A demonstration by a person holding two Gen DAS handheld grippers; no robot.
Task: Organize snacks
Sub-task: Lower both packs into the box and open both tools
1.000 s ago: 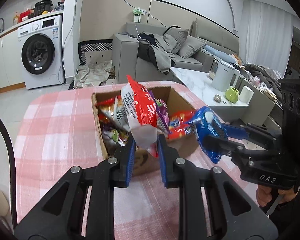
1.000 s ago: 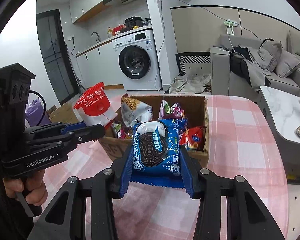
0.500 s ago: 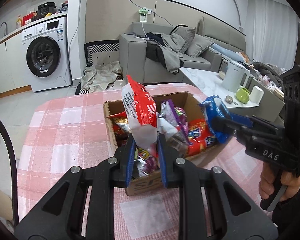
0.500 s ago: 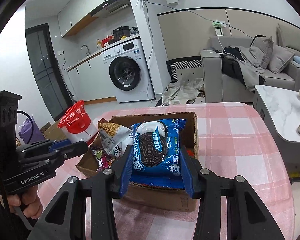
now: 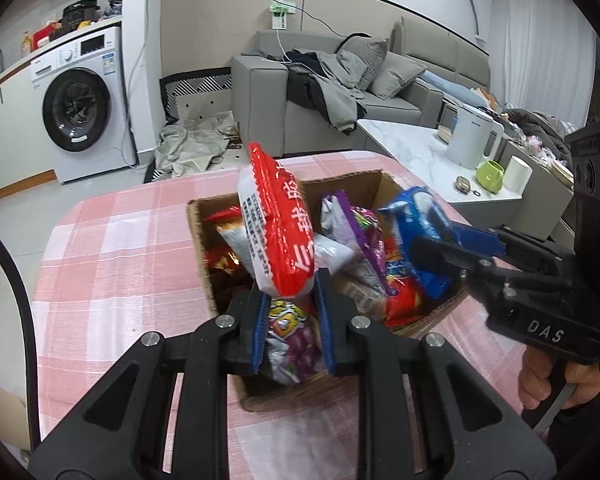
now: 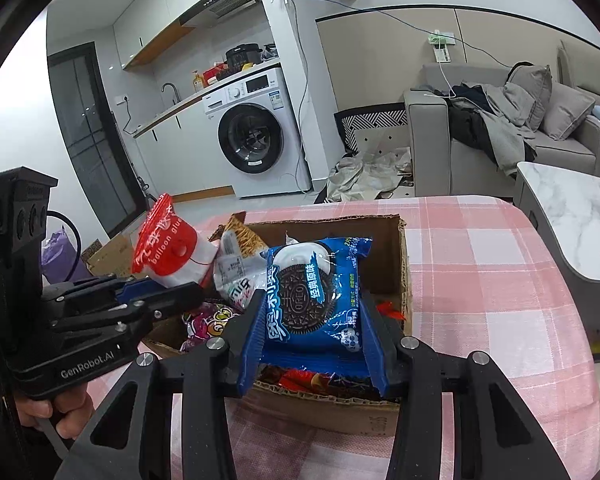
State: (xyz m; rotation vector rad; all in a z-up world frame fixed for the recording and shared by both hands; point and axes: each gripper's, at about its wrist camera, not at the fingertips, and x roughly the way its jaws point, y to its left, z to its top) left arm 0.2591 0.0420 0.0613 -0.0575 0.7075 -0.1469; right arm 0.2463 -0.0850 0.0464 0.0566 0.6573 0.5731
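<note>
Compared with one second earlier, both grippers have advanced from the near edge of the cardboard box (image 6: 384, 240) to positions over its open top, and the box now fills more of each view. The left gripper (image 5: 290, 300) is clamped narrowly on the lower end of one red-and-white snack bag (image 5: 276, 232), which stands tilted above the box's left half. The right gripper (image 6: 312, 328) is closed across the width of one blue cookie packet (image 6: 316, 292), printed with a dark round biscuit, held face-up above the box's near right part. The box, one in number, rests on a pink checked tablecloth (image 6: 480, 272) and holds several loose packets: a purple one, red ones and a pale one are distinguishable, though the full count cannot be determined. Two hands are visible, each wrapped around a gripper handle: the right hand (image 5: 556, 380) and the left hand (image 6: 56, 408). Both grippers point forward and downward.
</note>
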